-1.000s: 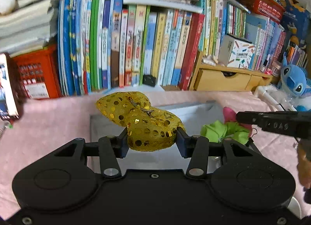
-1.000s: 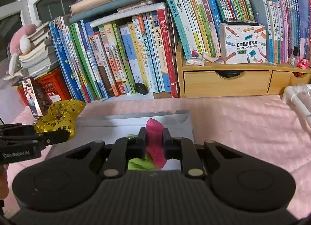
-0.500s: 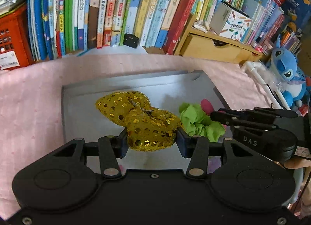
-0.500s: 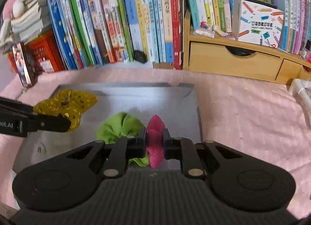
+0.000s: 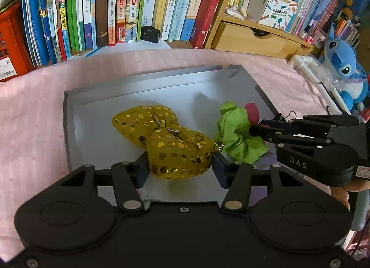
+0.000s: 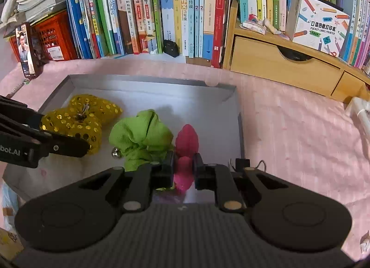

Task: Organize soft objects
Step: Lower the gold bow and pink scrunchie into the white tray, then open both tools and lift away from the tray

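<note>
Pink cloth tabletop (image 5: pixel 34 129) before upright book row (image 5: pixel 115 6) | shallow grey cardboard tray (image 5: pixel 69 129) | left gripper (image 5: pixel 179 167) clamped on puffy gold sequinned fabric bow (image 5: pixel 161 138) over tray | right gripper (image 6: pixel 183 167) pinching crinkly green-and-magenta fabric scrunchie (image 6: pixel 143 138) over tray's right side

Left tool (image 5: pixel 180 166) and right tool (image 6: pixel 183 168) are both clamped, side by side.

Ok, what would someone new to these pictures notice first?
Probably the gold sequined bow, pinched by the left gripper over the grey tray. Beside it, the right gripper clamps a green-and-pink fabric piece. Behind stands a packed row of books.
</note>
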`<control>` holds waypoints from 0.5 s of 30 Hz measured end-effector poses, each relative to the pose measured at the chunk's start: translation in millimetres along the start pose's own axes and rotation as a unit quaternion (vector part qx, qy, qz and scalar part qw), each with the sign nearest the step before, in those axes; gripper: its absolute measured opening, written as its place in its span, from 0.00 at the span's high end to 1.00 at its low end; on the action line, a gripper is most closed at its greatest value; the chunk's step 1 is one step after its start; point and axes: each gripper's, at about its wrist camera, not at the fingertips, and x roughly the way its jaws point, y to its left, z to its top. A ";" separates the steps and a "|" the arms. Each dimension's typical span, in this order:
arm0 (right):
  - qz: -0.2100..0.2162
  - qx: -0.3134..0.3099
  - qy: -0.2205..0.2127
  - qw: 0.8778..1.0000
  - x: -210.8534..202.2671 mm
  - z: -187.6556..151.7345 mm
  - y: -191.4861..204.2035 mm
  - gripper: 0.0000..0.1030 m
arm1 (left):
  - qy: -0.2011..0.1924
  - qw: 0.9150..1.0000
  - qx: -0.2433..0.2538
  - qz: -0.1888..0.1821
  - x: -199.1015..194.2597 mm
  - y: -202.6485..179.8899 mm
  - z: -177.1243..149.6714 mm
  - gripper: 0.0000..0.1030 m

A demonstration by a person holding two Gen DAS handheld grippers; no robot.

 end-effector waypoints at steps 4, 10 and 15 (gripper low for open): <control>0.006 0.012 -0.008 1.000 -4.2 -0.9 -1.5 0.72 | -0.007 1.000 0.006 -0.007 -7.0 -1.3 -2.3 0.40; 0.010 0.016 -0.021 1.000 -14.5 -3.8 -0.5 0.58 | -0.033 0.999 0.005 -0.012 -26.5 -0.9 -6.2 0.28; 0.014 0.025 -0.039 0.999 -27.7 -6.3 -4.6 0.46 | -0.065 0.998 -0.006 -0.010 -47.8 -0.2 -12.9 0.23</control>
